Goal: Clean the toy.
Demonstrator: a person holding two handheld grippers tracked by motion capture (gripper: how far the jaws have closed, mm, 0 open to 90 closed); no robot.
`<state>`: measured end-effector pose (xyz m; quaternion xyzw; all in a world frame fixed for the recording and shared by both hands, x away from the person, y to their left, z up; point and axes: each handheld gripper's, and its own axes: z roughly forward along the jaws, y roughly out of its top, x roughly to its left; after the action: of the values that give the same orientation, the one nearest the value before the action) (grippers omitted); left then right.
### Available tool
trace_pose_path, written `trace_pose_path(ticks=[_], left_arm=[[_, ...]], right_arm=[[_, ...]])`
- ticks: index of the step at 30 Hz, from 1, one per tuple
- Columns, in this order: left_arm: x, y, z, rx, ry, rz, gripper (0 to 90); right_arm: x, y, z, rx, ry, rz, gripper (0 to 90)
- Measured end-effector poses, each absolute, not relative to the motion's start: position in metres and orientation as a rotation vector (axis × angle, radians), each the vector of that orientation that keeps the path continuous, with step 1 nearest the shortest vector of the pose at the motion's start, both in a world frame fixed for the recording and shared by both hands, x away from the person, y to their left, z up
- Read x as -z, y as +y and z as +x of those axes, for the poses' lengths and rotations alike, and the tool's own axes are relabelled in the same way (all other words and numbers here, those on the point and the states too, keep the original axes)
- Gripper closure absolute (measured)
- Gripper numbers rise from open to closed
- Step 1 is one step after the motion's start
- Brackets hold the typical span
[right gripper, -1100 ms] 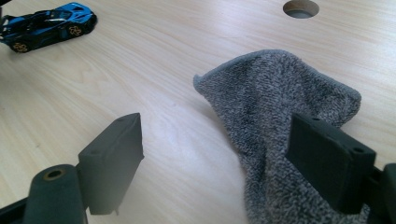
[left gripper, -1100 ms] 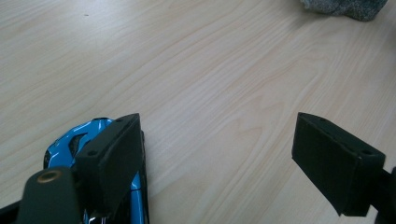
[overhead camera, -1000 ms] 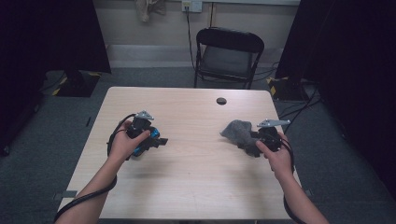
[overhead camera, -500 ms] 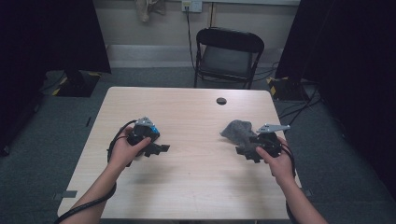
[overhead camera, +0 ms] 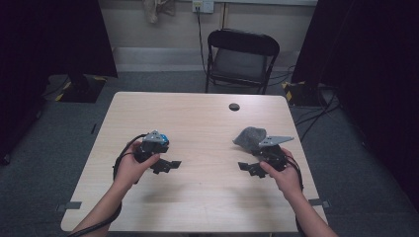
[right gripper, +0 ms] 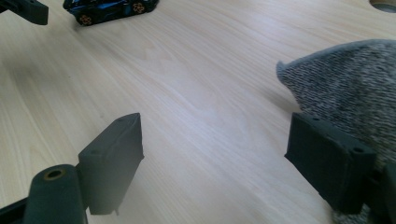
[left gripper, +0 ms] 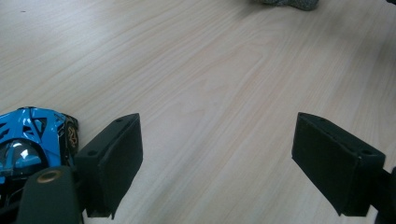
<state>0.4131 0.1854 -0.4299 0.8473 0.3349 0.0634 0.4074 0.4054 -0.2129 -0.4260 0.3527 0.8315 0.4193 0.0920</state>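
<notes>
A blue and black toy car [left gripper: 28, 140] sits on the wooden table [overhead camera: 197, 123], just left of my left gripper [left gripper: 217, 163], whose jaws stand wide apart over bare wood. From above, the car [overhead camera: 162, 138] peeks out behind the left gripper [overhead camera: 165, 165]. A grey knitted cloth [right gripper: 350, 88] lies bunched beside my right gripper [right gripper: 212, 168], its edge behind the right-hand jaw. That gripper [overhead camera: 249, 168] is open too, nothing between its jaws. The cloth [overhead camera: 249, 137] lies at the table's right. The car [right gripper: 109, 9] also appears far off in the right gripper view.
A small dark round grommet [overhead camera: 234, 106] sits near the table's far edge. A black folding chair [overhead camera: 239, 59] stands beyond the table. Dark curtains hang at both sides. Cables trail from both grippers.
Both hands have drawn back toward the near edge of the table and slightly down. The jaws of each gripper stay equally wide.
</notes>
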Motion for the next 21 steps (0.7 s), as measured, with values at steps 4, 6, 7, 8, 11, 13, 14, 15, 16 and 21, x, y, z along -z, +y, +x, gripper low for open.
trace_pose_path(ticks=[4, 6, 7, 8, 11, 13, 14, 15, 16, 21], left_arm=[[0.433, 0.185, 0.407, -0.151, 0.837, 2.139, 16.3], [0.437, 0.185, 0.403, -0.149, 0.839, 2.136, 16.3], [0.437, 0.185, 0.403, -0.149, 0.839, 2.136, 16.3], [0.439, 0.184, 0.4, -0.153, 0.838, 2.142, 16.3], [0.443, 0.184, 0.394, -0.145, 0.837, 2.137, 16.2], [0.445, 0.184, 0.391, -0.142, 0.834, 2.143, 16.2], [0.446, 0.185, 0.39, -0.146, 0.835, 2.142, 16.2], [0.447, 0.185, 0.389, -0.139, 0.836, 2.144, 16.2], [0.448, 0.186, 0.388, -0.137, 0.835, 2.143, 16.1], [0.454, 0.187, 0.382, -0.135, 0.836, 2.146, 16.1]], right_arm=[[0.43, -0.203, 0.402, -1.251, 2.493, 1.02, 18.2], [0.432, -0.2, 0.401, -1.273, 2.495, 1.018, 18.2], [0.432, -0.199, 0.4, -1.279, 2.493, 1.019, 18.2], [0.433, -0.198, 0.399, -1.282, 2.493, 1.018, 18.2], [0.437, -0.194, 0.397, -1.274, 2.51, 1.001, 18.2], [0.439, -0.192, 0.396, -1.269, 2.518, 0.992, 18.2], [0.44, -0.191, 0.395, -1.276, 2.522, 0.99, 18.2], [0.441, -0.19, 0.395, -1.276, 2.528, 0.988, 18.1], [0.442, -0.189, 0.394, -1.278, 2.528, 0.985, 18.0], [0.448, -0.183, 0.39, -1.262, 2.552, 0.965, 18.0]])
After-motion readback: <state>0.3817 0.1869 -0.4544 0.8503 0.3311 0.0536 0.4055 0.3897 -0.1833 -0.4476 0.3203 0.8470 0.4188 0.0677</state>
